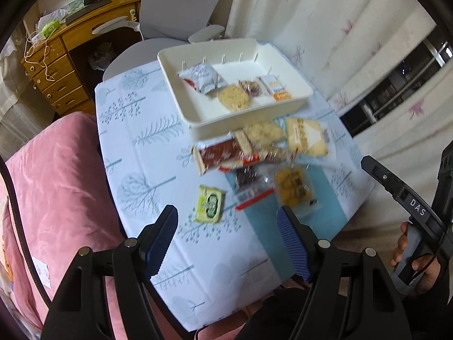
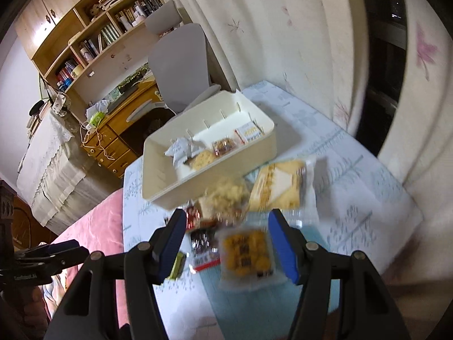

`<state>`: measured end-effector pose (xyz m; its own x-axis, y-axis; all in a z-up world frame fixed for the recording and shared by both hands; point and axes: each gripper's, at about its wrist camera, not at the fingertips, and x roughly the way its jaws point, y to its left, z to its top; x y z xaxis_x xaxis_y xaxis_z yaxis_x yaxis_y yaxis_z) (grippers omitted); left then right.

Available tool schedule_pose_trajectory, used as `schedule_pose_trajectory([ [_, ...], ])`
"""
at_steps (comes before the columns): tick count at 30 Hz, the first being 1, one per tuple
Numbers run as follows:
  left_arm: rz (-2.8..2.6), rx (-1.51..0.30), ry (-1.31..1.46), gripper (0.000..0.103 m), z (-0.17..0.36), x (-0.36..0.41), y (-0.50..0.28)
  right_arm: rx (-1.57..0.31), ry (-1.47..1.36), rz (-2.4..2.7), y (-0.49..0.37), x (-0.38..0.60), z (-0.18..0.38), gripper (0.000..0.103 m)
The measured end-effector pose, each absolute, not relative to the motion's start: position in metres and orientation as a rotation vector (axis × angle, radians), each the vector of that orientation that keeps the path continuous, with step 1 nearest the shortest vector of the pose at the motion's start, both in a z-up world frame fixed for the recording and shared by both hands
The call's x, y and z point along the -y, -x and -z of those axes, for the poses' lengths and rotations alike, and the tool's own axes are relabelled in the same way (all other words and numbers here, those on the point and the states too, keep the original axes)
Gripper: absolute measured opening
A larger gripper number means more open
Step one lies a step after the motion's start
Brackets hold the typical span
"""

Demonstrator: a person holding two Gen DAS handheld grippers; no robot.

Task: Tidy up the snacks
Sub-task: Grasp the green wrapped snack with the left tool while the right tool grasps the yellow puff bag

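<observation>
- The left gripper (image 1: 226,243) hangs above the tablecloth (image 1: 147,147), its blue pads spread apart with nothing between them; a small green packet (image 1: 210,204) lies just ahead of its left finger.
- The right gripper (image 2: 223,250) is likewise parted and empty, and a clear pack of yellow snacks (image 2: 245,250) shows in the gap between its fingers, on the cloth below and not gripped.
- Further ahead of both grippers sits the white tray (image 1: 294,68), already holding a white-and-red wrapper (image 1: 199,78), a pale round cracker (image 1: 234,97), a small dark-red sweet (image 1: 250,87) and an orange-and-white bar (image 1: 276,87).
- Between the tray and the grippers lies the unsorted heap: a brown bar (image 1: 218,154), a large cream-and-gold pack (image 1: 305,138), a bag of pale puffs (image 1: 264,131) and a dark wrapper (image 1: 247,177), overlapping one another.
- The sorting appears to be partway through, with both hands between picks rather than carrying anything.
- The next move likely calls for lowering one gripper over a single loose packet, closing on its edge without dragging its neighbours, then carrying it forward into a free part of the tray.
- Both views are blurred, so the print on the packets cannot be read.
</observation>
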<state>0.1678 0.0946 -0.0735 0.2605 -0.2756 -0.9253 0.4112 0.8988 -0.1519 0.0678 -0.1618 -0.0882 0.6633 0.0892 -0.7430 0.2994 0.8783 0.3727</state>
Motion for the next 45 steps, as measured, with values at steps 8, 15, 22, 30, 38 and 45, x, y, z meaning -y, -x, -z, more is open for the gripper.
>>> schedule_pose_trajectory([
  [8,0.441,-1.247,-0.142,0.072,0.106,-0.113,-0.151,-0.933,-0.517,0.148,-0.039,0.136,0.116,0.061],
  [15,0.421,-1.275,-0.129,0.072,0.142,-0.115,-0.155,-1.027,-0.427,0.155,-0.031,0.123,0.139,0.078],
  [22,0.386,-1.323,-0.076,0.075,0.182,-0.111,-0.172,-1.144,-0.375,0.152,-0.042,0.118,0.166,0.089],
  [30,0.326,-1.368,-0.034,0.076,0.217,-0.097,-0.198,-1.284,-0.284,0.099,-0.078,0.118,0.192,0.098],
  [38,0.27,-1.399,-0.029,0.076,0.246,-0.082,-0.214,-1.417,-0.195,0.01,-0.122,0.117,0.223,0.099],
  [45,0.205,-1.426,-0.013,0.076,0.269,-0.074,-0.223,-1.504,-0.132,-0.056,-0.146,0.115,0.25,0.099],
])
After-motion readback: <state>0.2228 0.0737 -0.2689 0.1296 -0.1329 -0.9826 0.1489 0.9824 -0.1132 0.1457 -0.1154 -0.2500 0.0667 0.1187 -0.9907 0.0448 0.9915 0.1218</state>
